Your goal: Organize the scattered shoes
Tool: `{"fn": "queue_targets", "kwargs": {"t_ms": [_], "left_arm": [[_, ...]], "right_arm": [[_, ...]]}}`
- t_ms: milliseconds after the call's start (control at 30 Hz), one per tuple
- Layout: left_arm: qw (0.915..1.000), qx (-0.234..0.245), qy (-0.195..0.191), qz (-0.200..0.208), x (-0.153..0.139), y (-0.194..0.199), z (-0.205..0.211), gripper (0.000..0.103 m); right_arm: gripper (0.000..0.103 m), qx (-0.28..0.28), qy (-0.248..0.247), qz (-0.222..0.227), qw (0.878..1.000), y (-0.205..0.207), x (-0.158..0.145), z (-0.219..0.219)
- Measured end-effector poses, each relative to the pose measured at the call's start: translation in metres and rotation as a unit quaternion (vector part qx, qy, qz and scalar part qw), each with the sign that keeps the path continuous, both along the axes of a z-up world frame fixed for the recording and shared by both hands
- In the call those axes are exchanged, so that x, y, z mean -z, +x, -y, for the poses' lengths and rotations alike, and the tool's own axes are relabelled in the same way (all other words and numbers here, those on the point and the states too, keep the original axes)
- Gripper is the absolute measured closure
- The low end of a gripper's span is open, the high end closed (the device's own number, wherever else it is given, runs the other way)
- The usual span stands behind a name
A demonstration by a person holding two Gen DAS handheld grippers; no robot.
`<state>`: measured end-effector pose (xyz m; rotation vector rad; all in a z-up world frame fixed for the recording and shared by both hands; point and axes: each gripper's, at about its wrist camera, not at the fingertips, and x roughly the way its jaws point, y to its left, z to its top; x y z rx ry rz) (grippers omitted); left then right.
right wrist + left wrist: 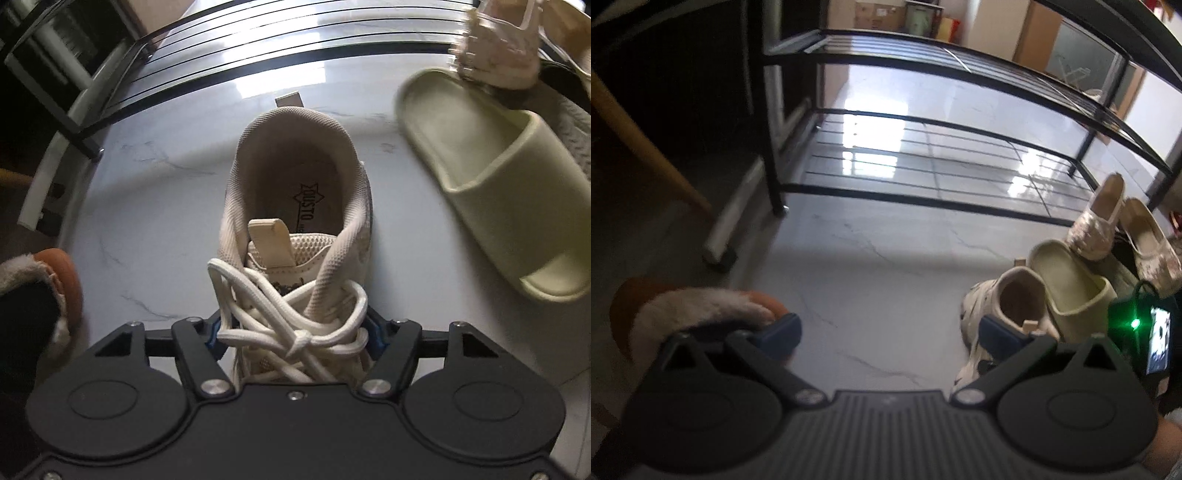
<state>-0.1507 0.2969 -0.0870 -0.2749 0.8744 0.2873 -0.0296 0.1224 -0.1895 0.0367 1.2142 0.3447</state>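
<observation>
A cream laced sneaker stands on the white marble floor, heel toward the black shoe rack. My right gripper straddles its laced front, one blue pad on each side; I cannot tell whether the pads press it. The sneaker also shows in the left wrist view. My left gripper is open and empty above the floor. A brown fur-lined slipper lies by its left finger. A pale green slide and two beige sequined flats lie to the right.
The rack's two wire shelves span the back. A wooden leg and a white bar on a black foot stand at the left. The right gripper's device with a green light is at the right edge.
</observation>
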Motion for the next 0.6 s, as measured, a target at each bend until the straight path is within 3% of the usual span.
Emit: {"fn": "queue_targets", "kwargs": {"t_ms": [67, 333, 600], "left_arm": [[0.9998, -0.021, 0.000, 0.002, -0.003, -0.004, -0.012, 0.001], [0.9915, -0.098, -0.086, -0.009, 0.004, -0.009, -0.056, 0.001], [0.9953, -0.081, -0.054, 0.002, 0.003, -0.005, -0.054, 0.001]], "right_arm": [[0.035, 0.000, 0.005, 0.005, 1.000, 0.003, 0.000, -0.013], [0.035, -0.020, 0.014, 0.039, 0.999, 0.037, 0.000, -0.087], [0.034, -0.051, 0.003, 0.073, 0.996, 0.053, 0.000, -0.121]]}}
